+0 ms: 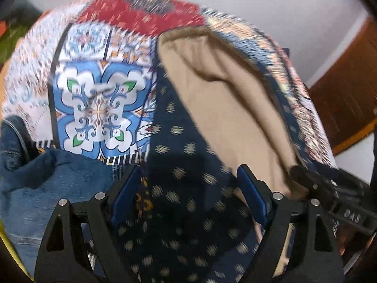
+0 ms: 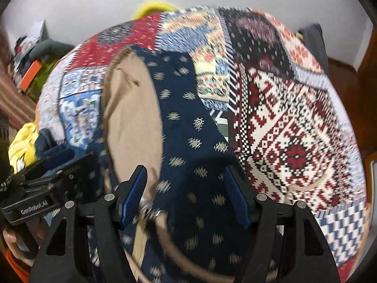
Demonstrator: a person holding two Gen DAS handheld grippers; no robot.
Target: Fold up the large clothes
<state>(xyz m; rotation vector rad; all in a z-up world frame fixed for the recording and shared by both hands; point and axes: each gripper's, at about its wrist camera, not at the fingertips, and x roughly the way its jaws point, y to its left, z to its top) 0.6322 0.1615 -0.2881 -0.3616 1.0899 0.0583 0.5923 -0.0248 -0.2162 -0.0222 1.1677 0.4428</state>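
Observation:
A large navy garment with small pale motifs lies on a patchwork cover, its beige lining turned up on the right. My left gripper hangs over the navy cloth, jaws wide apart, with no pad pressing on it. In the right wrist view the same navy cloth runs down the middle, with the beige lining to its left. My right gripper stands open above it. A beige cord with a metal ring lies beside the left finger. Both views are blurred.
Blue denim is heaped at the lower left, and a yellow cloth lies beyond it. The patchwork cover spreads to the right. Wooden furniture stands at the far right. Clutter sits at the far left by the white wall.

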